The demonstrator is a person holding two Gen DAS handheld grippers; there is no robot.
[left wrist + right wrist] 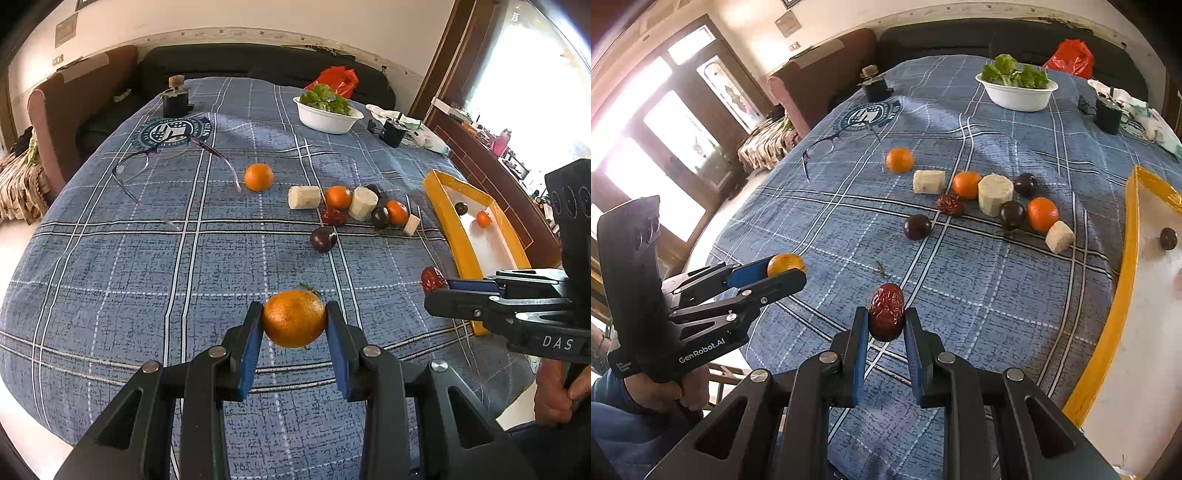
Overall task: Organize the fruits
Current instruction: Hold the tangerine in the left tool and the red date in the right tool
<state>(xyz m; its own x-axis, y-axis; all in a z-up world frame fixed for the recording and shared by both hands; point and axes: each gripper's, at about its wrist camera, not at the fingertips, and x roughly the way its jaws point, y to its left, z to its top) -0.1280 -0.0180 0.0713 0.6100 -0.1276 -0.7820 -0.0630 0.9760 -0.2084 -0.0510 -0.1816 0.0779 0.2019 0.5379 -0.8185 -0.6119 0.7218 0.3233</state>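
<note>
Left gripper (294, 318) jaws narrowed onto a round orange tangerine (294, 318), held above the blue plaid tablecloth (147, 258). Right gripper (885, 317) jaws nearly closed, pinching a wrinkled dark-red jujube (886, 312) upright, just left of the yellow-rimmed white tray (1123, 295). Loose fruits mid-table.

Between my left gripper's (294, 320) blue pads is an orange mandarin (294, 318); my right gripper (885, 322) holds a dark red date (886, 312). Under both lies the blue plaid cloth (147, 258); right of them, a yellow-rimmed white tray (466, 254).
</note>
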